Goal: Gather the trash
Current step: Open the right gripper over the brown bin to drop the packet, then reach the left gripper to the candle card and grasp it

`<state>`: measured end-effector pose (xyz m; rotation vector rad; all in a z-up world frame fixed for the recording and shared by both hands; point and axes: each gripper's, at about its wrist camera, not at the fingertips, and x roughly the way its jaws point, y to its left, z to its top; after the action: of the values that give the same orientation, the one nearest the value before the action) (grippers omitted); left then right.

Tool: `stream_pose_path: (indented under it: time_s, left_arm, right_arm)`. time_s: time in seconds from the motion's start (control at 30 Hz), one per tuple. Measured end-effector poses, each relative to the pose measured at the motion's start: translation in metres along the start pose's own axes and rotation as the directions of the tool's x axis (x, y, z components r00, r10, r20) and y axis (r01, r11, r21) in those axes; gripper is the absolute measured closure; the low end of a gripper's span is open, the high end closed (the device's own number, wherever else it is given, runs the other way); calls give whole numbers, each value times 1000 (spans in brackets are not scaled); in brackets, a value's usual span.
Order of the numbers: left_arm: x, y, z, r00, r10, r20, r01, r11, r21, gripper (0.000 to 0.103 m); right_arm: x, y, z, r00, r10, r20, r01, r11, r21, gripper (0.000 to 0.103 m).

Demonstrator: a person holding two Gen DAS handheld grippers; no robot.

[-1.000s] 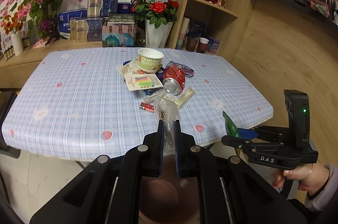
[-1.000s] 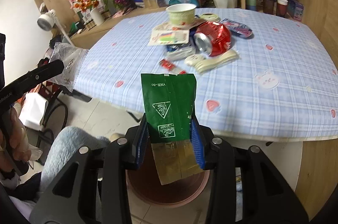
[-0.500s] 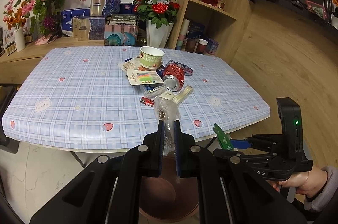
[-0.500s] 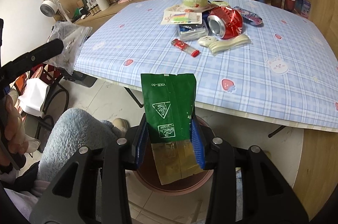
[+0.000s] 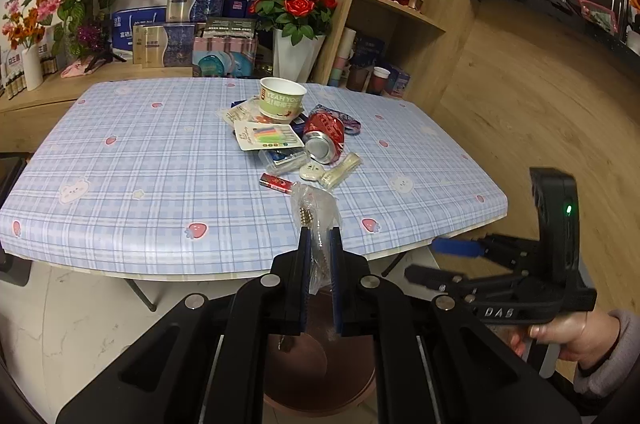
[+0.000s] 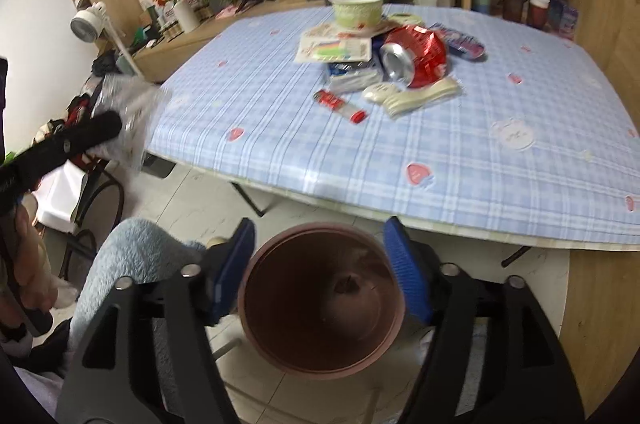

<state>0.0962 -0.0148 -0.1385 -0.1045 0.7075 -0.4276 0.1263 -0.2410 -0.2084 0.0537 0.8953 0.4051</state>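
Note:
My left gripper (image 5: pixel 319 236) is shut on a crumpled clear plastic bag (image 5: pixel 316 208), held just off the table's front edge above a brown round bin (image 5: pixel 320 380). In the right wrist view, my right gripper (image 6: pixel 319 228) hangs over the same bin (image 6: pixel 304 324). Its jaws are opening, with nothing between the blue pads (image 6: pixel 404 264). The right gripper (image 5: pixel 436 260) also shows at the right of the left wrist view, held by a hand. On the table lie a crushed red can (image 6: pixel 416 60), a paper cup (image 6: pixel 358 8), a coloured card (image 6: pixel 334 49) and a small red wrapper (image 6: pixel 340 104).
The table (image 5: pixel 140 184) has a blue plaid cloth, and its front edge overhangs the bin. Boxes, flower vases (image 5: pixel 294 58) and a wooden shelf unit (image 5: pixel 400 4) stand behind it. A person's blue fleece sleeve (image 6: pixel 132 256) lies left of the bin, beside a chair (image 6: pixel 96 200).
The right jaws have spread wide and the green packet they held is gone from view. The left gripper keeps its grip on the clear bag.

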Motion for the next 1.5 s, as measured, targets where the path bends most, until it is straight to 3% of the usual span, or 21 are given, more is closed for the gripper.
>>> stream_pose_path:
  time_s: [0.1,0.27,0.67,0.73,0.87,0.93,1.0,1.17,1.5]
  left_arm:
    - [2,-4,0,1000,-12,-7,12,1000,12,94]
    - [6,-11,-2,999,-29,-20,30,999,43,94]
    - [28,-37,-6,995,-63,-79,71,992,100,93]
    - [32,-42,-5,995,-59,-82,68,991,114,88]
    - [31,-48,-2,999,-34,-38,39,989,143,44]
    - [27,-46,2,1000,18,7,-19,989,146,28]
    - [24,-46,4,991,117,64,-126,978,164,13]
    - [18,-30,11,968,210,136,-228,966,125,7]
    - [16,7,11,957,261,128,-266,964,24,7]
  right_arm:
    - [-7,-6,4,999,-34,37,34,999,9,18]
    - [-15,-17,8,991,-103,79,101,994,33,10]
    - [-24,-44,10,982,-151,116,141,986,89,8]
    - [-25,-48,8,981,-154,116,143,985,96,8]
    - [-26,-54,6,980,-162,116,149,983,107,8]
    - [-26,-56,4,979,-167,115,154,982,112,8]
    - [-26,-59,2,978,-172,114,159,980,119,8]
    - [-25,-63,2,977,-186,107,172,977,124,7]
    - [-19,-58,5,975,-196,100,187,978,90,6]
